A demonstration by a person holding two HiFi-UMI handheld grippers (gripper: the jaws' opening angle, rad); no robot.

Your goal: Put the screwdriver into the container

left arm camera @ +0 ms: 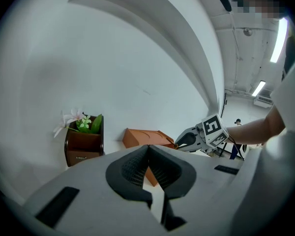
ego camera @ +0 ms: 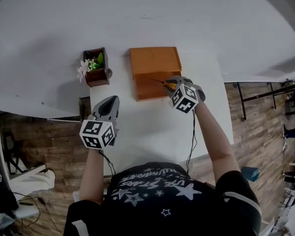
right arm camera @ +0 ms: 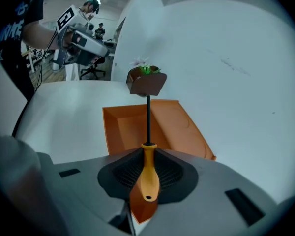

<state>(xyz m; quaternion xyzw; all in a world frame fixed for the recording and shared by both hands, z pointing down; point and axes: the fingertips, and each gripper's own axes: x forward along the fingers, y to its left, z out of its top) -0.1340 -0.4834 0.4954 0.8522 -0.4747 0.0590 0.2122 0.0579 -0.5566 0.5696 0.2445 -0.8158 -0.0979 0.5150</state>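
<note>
Over container (right arm camera: 130, 127), right tool (right arm camera: 147, 152) clamps screwdriver (right arm camera: 148, 173), grip clearest in its own view

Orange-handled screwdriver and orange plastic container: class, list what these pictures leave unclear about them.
- Black-shafted, orange-handled screwdriver: tip shape too small in right gripper view, lost against the brown wooden flower box.
- Orange plastic container: near right corner hidden by the right gripper in head view.
- Container's front: behind the left gripper's fingers in left gripper view.

A white table (ego camera: 152, 127) carries two things. An open orange container (ego camera: 155, 73) sits at its far edge. A brown flower box (ego camera: 97, 75) stands just left of the container.
</note>
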